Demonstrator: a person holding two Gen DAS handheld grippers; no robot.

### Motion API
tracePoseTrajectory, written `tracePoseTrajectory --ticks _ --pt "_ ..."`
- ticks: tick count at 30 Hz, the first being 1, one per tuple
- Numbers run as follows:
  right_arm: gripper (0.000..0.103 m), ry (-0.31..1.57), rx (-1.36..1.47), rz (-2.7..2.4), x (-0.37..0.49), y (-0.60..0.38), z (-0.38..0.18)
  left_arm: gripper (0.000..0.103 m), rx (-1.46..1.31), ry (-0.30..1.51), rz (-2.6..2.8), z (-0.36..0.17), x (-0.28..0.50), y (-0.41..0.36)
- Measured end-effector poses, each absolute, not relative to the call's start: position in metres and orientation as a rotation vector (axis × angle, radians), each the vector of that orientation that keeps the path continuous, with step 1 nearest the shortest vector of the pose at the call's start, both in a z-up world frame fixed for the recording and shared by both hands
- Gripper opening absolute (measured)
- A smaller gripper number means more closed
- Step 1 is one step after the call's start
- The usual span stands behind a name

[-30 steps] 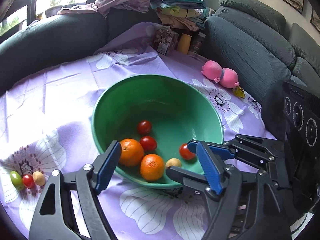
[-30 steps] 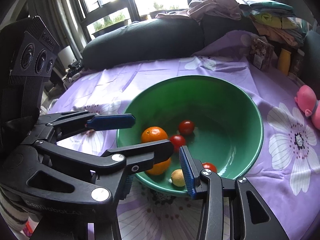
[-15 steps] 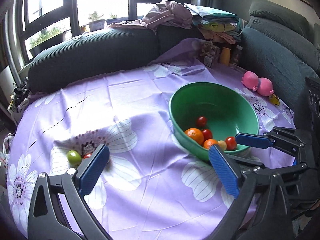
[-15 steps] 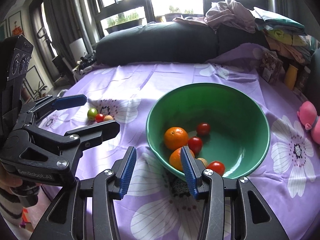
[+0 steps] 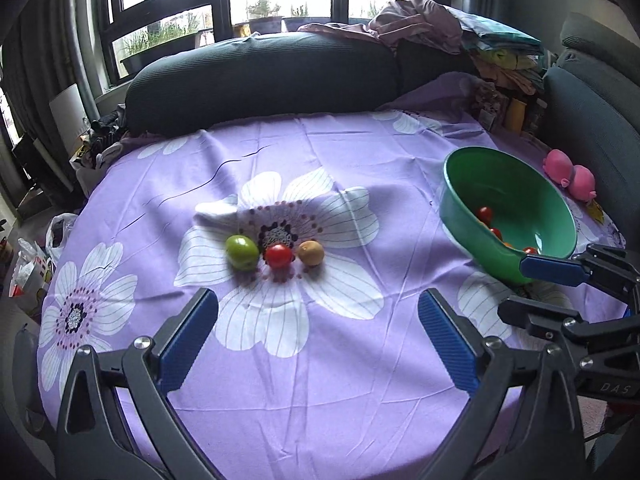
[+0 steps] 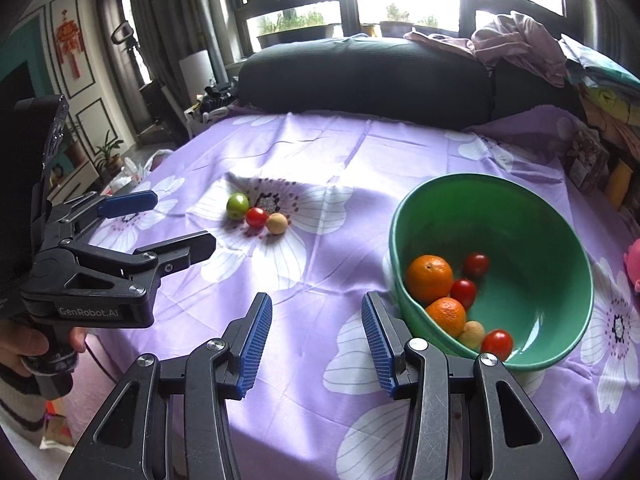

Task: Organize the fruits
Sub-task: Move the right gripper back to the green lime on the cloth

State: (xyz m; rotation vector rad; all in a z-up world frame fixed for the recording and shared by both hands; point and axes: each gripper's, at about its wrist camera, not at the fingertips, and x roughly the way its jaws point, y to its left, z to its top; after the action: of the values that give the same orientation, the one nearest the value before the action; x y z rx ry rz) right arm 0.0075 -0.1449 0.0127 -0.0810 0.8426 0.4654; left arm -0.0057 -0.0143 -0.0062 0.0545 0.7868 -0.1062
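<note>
Fruits are sitting in two groups on the purple flowered tabletop (image 5: pixel 320 152): a green fruit (image 5: pixel 241 251), a red tomato (image 5: pixel 278 256) and a small tan fruit (image 5: pixel 311 253) are lying in a row, touching or nearly so, on a white flower print, and the rest are lying in the green bowl (image 6: pixel 560 216) off to the right. In the bowl I am seeing two oranges (image 6: pixel 429 279), three red tomatoes (image 6: pixel 463 291) and one tan fruit (image 6: pixel 472 334). My left tongs (image 5: pixel 318 338) are hovering above the cloth just short of the three loose fruits, jaws having just been opening and now spread wide with nothing between them. My right tongs (image 6: pixel 316 344) are hanging beside the bowl's near rim, jaws partly apart, gripping nothing. A hand (image 6: pixel 24 344) is holding the left handle.
</note>
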Motion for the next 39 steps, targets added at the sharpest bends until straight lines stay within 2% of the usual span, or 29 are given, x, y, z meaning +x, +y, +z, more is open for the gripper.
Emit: tracePoseTrajectory --ticks 18,33,39 --pt "0.047 0.881 -0.142 0.571 0.022 -0.093 0.001 0.101 0.034 0.818 -0.039 -0.021 -0.011 0.028" --pt "0.047 0.947 -0.145 0.627 0.04 -0.071 -0.022 0.099 -0.233 0.86 -0.162 -0.042 -0.003 0.085" --pt "0.047 0.959 -0.14 0.644 0.049 -0.063 -0.027 0.094 -0.323 0.835 -0.266 -0.036 0.008 0.092"
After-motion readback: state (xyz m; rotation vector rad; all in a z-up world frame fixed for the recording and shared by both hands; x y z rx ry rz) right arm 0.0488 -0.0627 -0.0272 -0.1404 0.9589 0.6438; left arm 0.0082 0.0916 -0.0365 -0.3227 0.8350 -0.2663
